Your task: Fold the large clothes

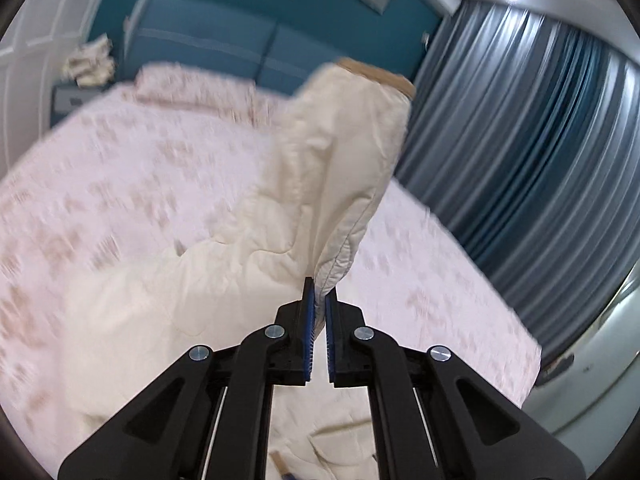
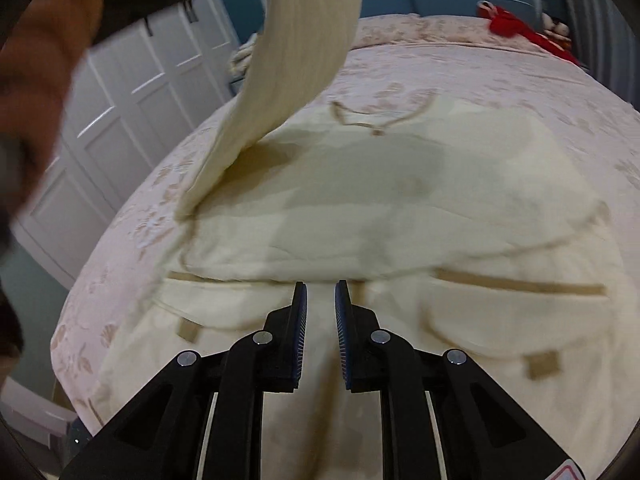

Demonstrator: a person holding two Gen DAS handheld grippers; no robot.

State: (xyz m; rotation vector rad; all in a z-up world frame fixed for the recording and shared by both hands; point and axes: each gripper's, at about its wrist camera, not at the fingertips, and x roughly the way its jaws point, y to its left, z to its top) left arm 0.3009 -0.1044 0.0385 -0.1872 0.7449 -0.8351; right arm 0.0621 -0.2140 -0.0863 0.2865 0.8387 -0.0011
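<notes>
While our left tool (image 1: 319, 294) pinches a folded edge of the cream jacket (image 1: 224, 280) between its blue pads, the sleeve (image 1: 344, 152) rises from that grip toward the upper middle of the left wrist frame, its tan cuff (image 1: 384, 76) at the top against the blue curtain (image 1: 532, 152). Most of the garment lies lower left of this tool, spread on the pink patterned bed (image 1: 100, 168). From the right wrist view, our right tool (image 2: 321, 292) stands with its fingers only narrowly apart and nothing between the pads; it hangs above the jacket's lower half (image 2: 360, 208), which fills the centre of the frame and lies flat on the bed (image 2: 520, 80), with tan-trimmed pockets to either side of the tool's tips. The lifted sleeve (image 2: 296, 52) shows here as a blurred cream band slanting from the top centre down to the jacket's left shoulder. A blurred hand (image 2: 44, 52) fills the upper left, and something red (image 2: 516, 28) sits near the pillows at upper right.
</notes>
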